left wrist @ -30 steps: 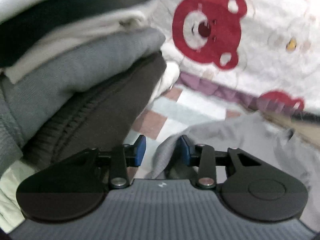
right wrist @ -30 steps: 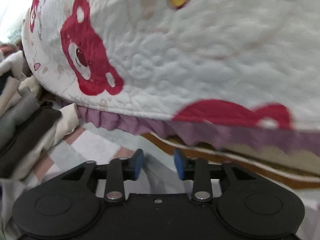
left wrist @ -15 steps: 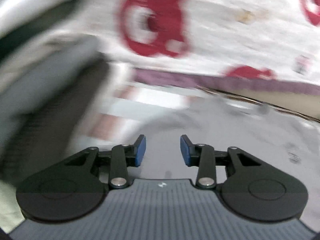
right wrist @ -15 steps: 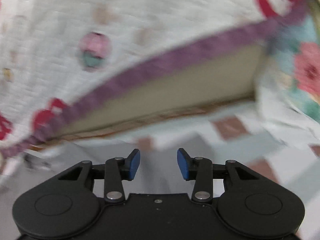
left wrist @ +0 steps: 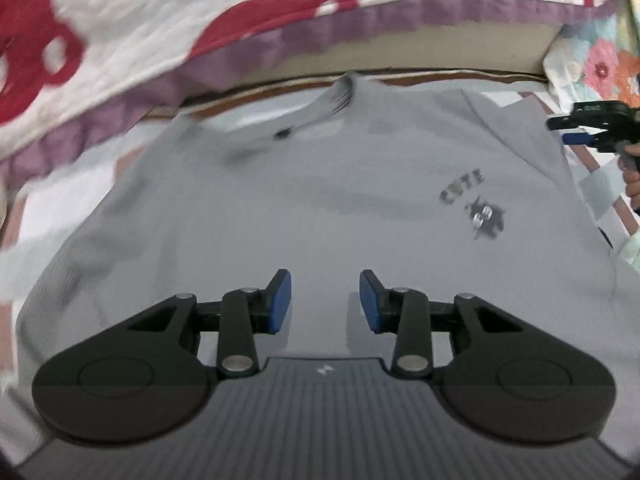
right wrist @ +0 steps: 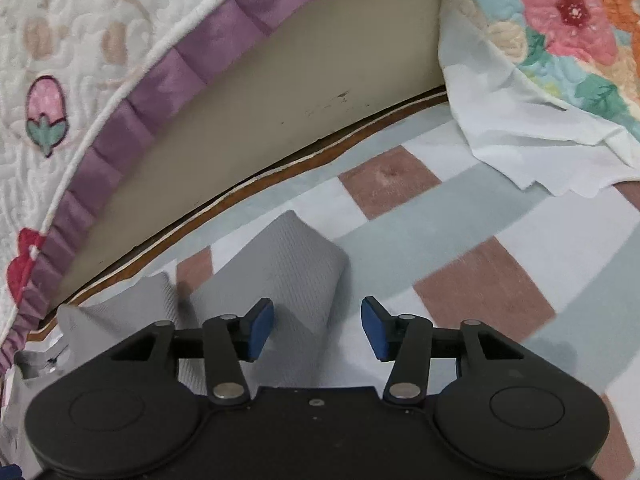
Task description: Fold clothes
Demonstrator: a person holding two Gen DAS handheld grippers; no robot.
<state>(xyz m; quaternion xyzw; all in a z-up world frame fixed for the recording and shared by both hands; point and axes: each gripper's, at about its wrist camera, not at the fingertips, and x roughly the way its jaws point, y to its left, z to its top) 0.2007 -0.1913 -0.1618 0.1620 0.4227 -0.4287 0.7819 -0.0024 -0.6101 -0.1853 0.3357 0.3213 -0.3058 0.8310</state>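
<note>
Change since earlier: both grippers had swung away from the stack of folded clothes seen a second before; the left view now looked down on a spread grey T-shirt (left wrist: 304, 200), the right on one of its sleeves.
Left gripper (left wrist: 325, 307): jaws closing slightly yet apart, nothing between the blue pads, poised above the shirt's lower body.
Right gripper (right wrist: 317, 328): jaws opening, spread wide, no pad pressing on cloth; the grey sleeve (right wrist: 280, 264) lay just ahead, toward 11 o'clock of the pads.
T-shirt: laid flat, front up, on the checked sheet (right wrist: 460, 240), collar at 12 o'clock in the left view, dark chest print at 2 o'clock.
Right gripper in left view: at 3 o'clock, by the shirt's far shoulder, held by a hand (left wrist: 632, 168).
Bear quilt (left wrist: 120, 32): white with red bears and purple frill, hanging along 11 to 1 o'clock behind the collar.
Floral quilt (right wrist: 560, 28): at 1 o'clock in the right view, a white cloth (right wrist: 520, 144) beneath its edge.
</note>
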